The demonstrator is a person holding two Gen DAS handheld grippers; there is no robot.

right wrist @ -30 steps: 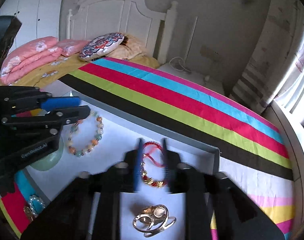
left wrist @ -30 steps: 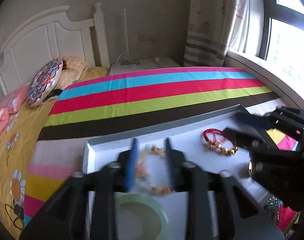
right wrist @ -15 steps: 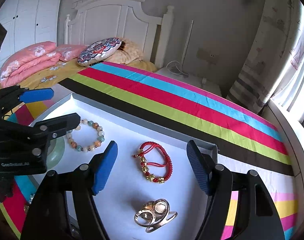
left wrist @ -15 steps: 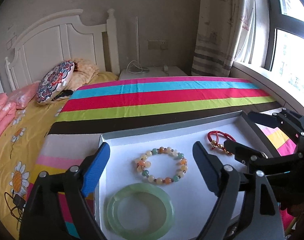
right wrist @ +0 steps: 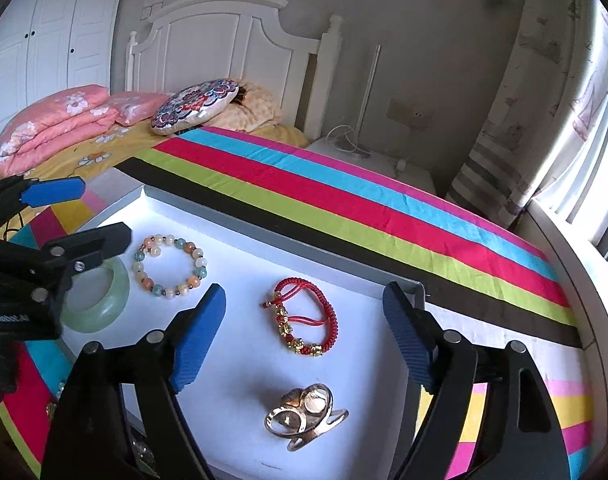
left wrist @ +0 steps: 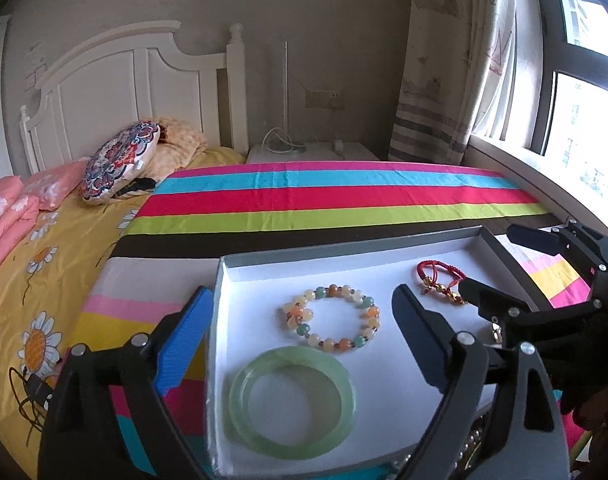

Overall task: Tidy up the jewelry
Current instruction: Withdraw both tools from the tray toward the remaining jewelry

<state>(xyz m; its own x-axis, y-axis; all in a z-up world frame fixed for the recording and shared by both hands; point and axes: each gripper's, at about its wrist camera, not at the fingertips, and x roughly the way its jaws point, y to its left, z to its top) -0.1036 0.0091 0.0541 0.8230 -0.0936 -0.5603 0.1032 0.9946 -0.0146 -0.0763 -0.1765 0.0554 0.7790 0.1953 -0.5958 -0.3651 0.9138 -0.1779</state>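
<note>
A white tray with a grey rim (left wrist: 344, 250) (right wrist: 239, 232) lies on the striped bedspread. In it are a pale green bangle (left wrist: 291, 402) (right wrist: 103, 304), a bracelet of mixed beads (left wrist: 332, 318) (right wrist: 169, 264), a red cord bracelet with gold charms (left wrist: 440, 282) (right wrist: 304, 320) and a gold open bangle (right wrist: 304, 414). My left gripper (left wrist: 304, 340) is open and empty above the bangle and bead bracelet. My right gripper (right wrist: 304, 332) is open and empty above the red bracelet.
The striped blanket (left wrist: 324, 204) covers the bed beyond the tray. Pillows (right wrist: 55, 120) and a round cushion (left wrist: 119, 162) lie near the white headboard. A nightstand (left wrist: 312, 152) and curtain (left wrist: 448, 80) stand at the back. More beads show below the tray's near edge (left wrist: 472, 444).
Both grippers were shut low over the tray, the left around the bead bracelet, the right around the red one. Both have opened wide, let go and drawn back upward.
</note>
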